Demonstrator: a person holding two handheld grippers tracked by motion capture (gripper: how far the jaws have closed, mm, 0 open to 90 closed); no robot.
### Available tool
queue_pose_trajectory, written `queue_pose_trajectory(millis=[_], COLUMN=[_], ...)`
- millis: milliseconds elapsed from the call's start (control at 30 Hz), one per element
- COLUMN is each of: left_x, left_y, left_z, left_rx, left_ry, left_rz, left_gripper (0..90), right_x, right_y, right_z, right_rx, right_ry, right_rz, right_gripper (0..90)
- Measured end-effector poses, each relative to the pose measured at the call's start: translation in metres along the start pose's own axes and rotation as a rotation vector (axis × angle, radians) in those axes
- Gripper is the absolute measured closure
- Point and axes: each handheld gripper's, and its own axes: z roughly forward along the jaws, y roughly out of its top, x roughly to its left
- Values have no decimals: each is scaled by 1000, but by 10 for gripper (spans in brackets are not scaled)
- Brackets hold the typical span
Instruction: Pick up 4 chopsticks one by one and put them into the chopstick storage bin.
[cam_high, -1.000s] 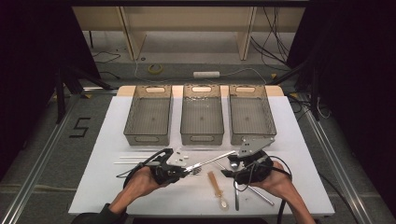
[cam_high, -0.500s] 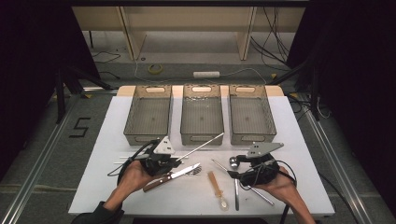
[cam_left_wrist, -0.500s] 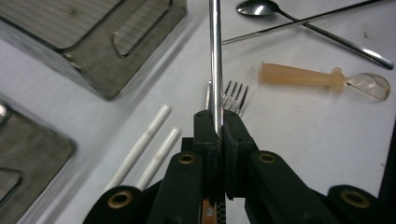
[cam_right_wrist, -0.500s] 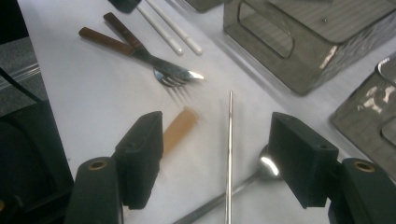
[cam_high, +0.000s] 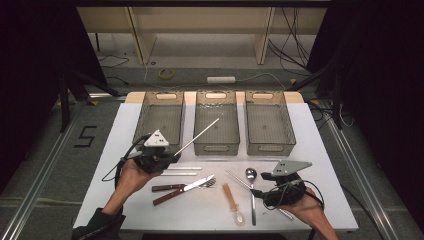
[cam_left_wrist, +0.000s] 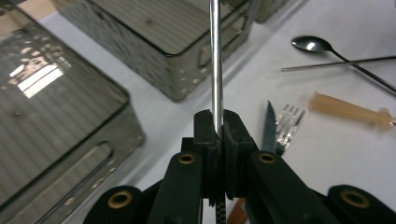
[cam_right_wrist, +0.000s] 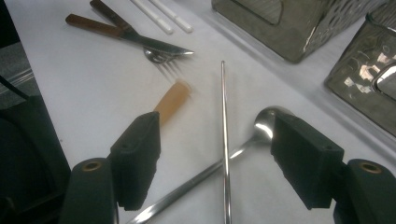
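Three grey bins stand in a row at the table's (cam_high: 320, 150) far side; the middle bin (cam_high: 216, 122) serves as landmark. Near its left front corner, the left gripper (cam_high: 170, 156) is pinched tight on a metal chopstick (cam_high: 197, 136), which slants up over that bin's front. Well in front and right of the bin, the right gripper (cam_right_wrist: 217, 161), jaws just widening with nothing pinched, hovers above a second chopstick (cam_right_wrist: 223, 140) crossing a spoon (cam_right_wrist: 261, 126).

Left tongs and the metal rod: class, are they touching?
Touching. The left gripper view shows the left tongs shut on the metal rod, its end pinched between both pads.
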Motion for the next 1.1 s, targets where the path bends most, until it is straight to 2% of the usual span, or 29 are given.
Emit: queue_pose_trajectory(millis=[233,367,500,700,900,1100], left_x=[25,42,57,82,100,114], left_y=[6,10,13,16,19,17], left_z=[-3,-1,4,12,17,24], left_rx=[-26,-45,-51,-40,-12,1], left_ry=[53,86,119,151,197,212], left_rz=[-63,-107,-133,-183,-204,-248], left_gripper=[857,856,857,857,857,856], right_x=[-1,-2,-1,0,-1,0], right_y=[-11,-15,-19,-22,-22,-22], right_z=[-3,-5,-7,-6,-6,-6], right_rx=[16,12,6,15,13,13], right_ry=[-5,-15,-18,-16,-15,-14], right_rz=[13,22,35,32,34,35], right_gripper=[332,326,324,324,323,322])
